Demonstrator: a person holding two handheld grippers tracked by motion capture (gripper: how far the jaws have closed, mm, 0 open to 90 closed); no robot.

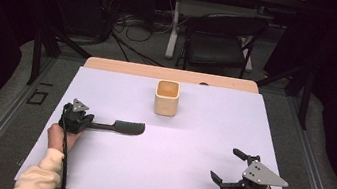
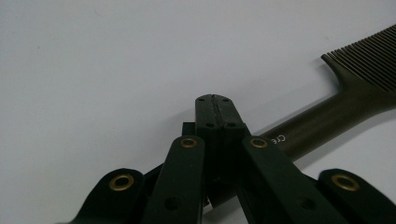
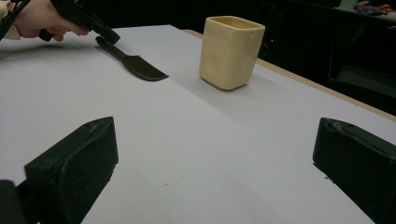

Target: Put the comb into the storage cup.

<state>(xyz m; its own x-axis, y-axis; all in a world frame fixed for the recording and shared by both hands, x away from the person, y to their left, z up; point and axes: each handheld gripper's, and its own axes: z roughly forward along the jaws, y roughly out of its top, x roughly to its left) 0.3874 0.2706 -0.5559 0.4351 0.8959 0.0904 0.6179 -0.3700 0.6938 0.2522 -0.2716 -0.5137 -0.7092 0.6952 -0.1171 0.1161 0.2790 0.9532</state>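
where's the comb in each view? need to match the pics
High view: comb lies left of centre on the table, handle end at the left gripper, teeth pointing right.
Left gripper view: comb runs from behind the shut jaws to the upper right edge.
Right gripper view: comb at upper left, left gripper at its handle.
Shared landmark: the cream cup, in the high and right gripper views.
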